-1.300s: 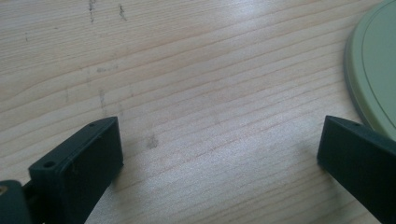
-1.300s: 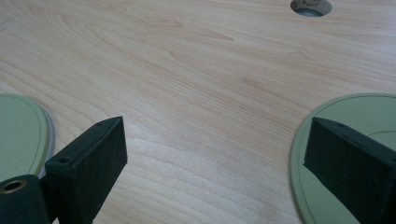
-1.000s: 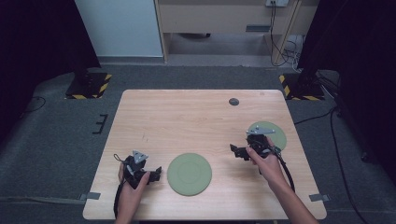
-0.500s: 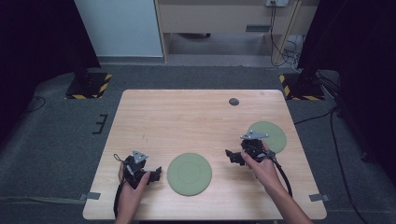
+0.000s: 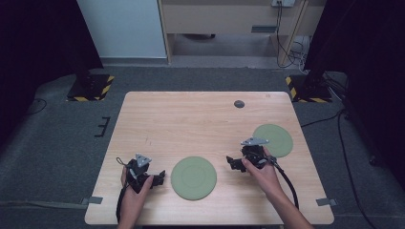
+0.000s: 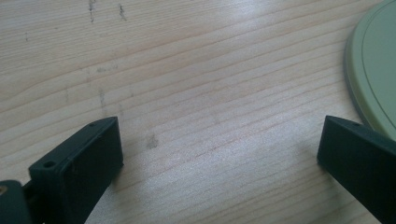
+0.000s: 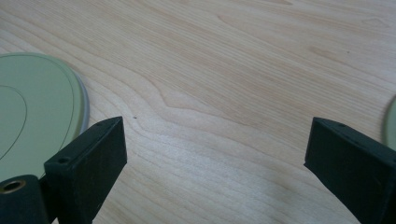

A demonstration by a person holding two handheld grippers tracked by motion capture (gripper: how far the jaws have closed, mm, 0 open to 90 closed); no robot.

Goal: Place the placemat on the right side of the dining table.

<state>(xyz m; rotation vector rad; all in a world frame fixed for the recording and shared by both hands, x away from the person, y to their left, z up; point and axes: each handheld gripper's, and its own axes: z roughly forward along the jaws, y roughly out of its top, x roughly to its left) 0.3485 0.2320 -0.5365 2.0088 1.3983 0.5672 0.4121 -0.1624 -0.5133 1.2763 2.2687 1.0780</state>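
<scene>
Two flat green plates lie on the wooden table (image 5: 191, 119): one near the front centre (image 5: 193, 177), one toward the right (image 5: 274, 139). My left gripper (image 5: 160, 179) rests on the table just left of the centre plate, open, nothing between its jaws; the plate's rim (image 6: 373, 70) shows at the right of the left gripper view. My right gripper (image 5: 234, 163) hovers between the two plates, open and empty. In the right gripper view the centre plate (image 7: 37, 112) lies at the left and a sliver of the other plate (image 7: 391, 121) at the right edge.
A small dark round disc (image 5: 239, 103) sits near the table's far edge. Grey carpet surrounds the table, with black stand bases (image 5: 90, 86) at the back left and back right, and cabinets beyond.
My right gripper has moved left and toward the front, off the right plate, into the gap between the plates. The left gripper has stayed put.
</scene>
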